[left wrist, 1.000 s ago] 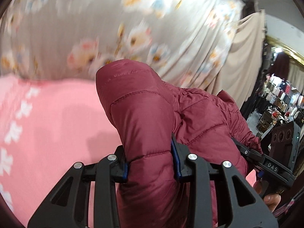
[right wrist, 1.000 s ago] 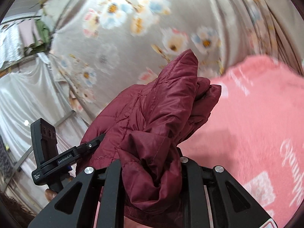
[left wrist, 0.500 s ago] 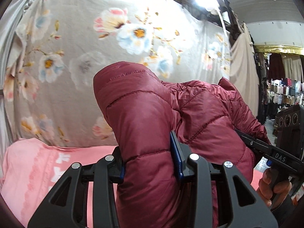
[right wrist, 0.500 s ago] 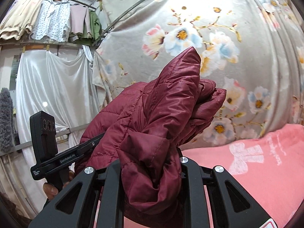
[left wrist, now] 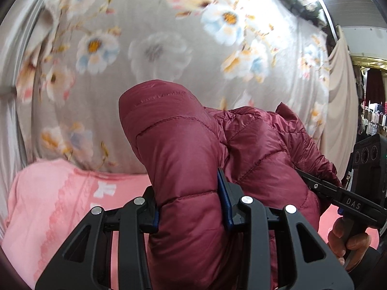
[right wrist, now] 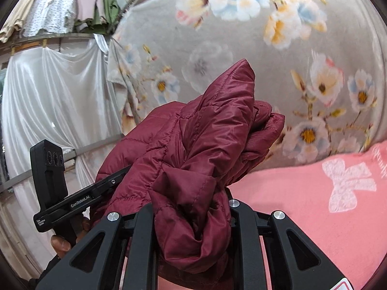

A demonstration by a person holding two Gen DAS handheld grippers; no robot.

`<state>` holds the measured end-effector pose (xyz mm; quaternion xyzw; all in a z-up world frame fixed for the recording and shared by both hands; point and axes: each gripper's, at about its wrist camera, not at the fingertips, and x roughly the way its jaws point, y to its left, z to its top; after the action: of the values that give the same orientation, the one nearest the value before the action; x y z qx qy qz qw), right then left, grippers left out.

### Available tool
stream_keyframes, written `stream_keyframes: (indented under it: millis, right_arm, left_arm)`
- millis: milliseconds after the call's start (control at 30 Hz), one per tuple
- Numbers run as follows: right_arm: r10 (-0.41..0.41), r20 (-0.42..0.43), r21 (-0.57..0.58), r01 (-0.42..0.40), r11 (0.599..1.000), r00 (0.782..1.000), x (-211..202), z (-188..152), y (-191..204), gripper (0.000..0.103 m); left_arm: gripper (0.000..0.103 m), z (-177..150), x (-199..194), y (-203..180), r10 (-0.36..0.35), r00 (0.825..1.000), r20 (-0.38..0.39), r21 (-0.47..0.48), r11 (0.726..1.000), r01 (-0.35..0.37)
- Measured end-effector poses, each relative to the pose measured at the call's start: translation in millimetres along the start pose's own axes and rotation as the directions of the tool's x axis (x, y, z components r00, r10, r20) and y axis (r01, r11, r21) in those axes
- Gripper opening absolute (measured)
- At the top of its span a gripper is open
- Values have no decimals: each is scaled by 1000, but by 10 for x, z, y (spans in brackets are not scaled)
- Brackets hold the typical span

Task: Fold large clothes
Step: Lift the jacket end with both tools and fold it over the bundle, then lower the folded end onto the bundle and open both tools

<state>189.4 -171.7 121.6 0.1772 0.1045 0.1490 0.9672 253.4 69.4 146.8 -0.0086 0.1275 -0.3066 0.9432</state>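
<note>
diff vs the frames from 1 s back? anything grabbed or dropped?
Nothing grabbed or dropped. Both views swung up off the pink blanket: a second ago it filled much of each frame, now the floral sheet does. Unchanged: left gripper and right gripper stay clamped on the maroon jacket, bunched the same way.

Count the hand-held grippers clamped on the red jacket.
2. The left hand-held gripper grips one bunched end of the jacket; the right hand-held gripper grips the other.
</note>
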Motion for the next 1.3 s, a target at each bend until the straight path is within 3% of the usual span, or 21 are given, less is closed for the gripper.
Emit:
stream_keyframes:
  millis: [300, 567, 767, 867, 967, 1133, 1200, 1300]
  right_arm:
    - [-65, -122, 78, 75, 994, 990, 674, -610, -553, 17]
    - [-111, -226, 125, 142, 982, 968, 1086, -1126, -1013, 17]
    - [-127, -305, 157, 181, 971, 944, 1257, -1495, -1260, 18]
    - [-133, -332, 165, 196, 966, 934, 1287, -1603, -1343, 19]
    - [-135, -367, 190, 216, 958, 920, 1322, -1676, -1420, 23]
    - [-170, -404, 175, 258, 950, 899, 1285, -1687, -1408, 34]
    - [-202, -414, 163, 290, 943, 888, 1177, -1679, -1394, 49]
    - [-238, -404, 168, 328, 930, 883, 877, -1623, -1362, 56]
  left_arm:
    - [35, -624, 742, 350, -13, 992, -122, -51, 999, 7]
    - [36, -1243, 1371, 526, -13, 970, -241, -89, 996, -9]
    - [37, -1649, 1662, 603, -4, 942, -334, -93, 995, -29]
    - [38, -1756, 1669, 641, 22, 944, -329, -83, 995, -52]
    - [46, -1826, 1680, 692, 35, 939, -342, -96, 993, -72]
    - [59, -1894, 1730, 759, 62, 914, -401, -109, 987, -114]
    - [70, -1877, 1673, 795, 103, 899, -426, -114, 979, -167]
    - [79, -1802, 1456, 850, 166, 879, -447, -116, 963, -242]
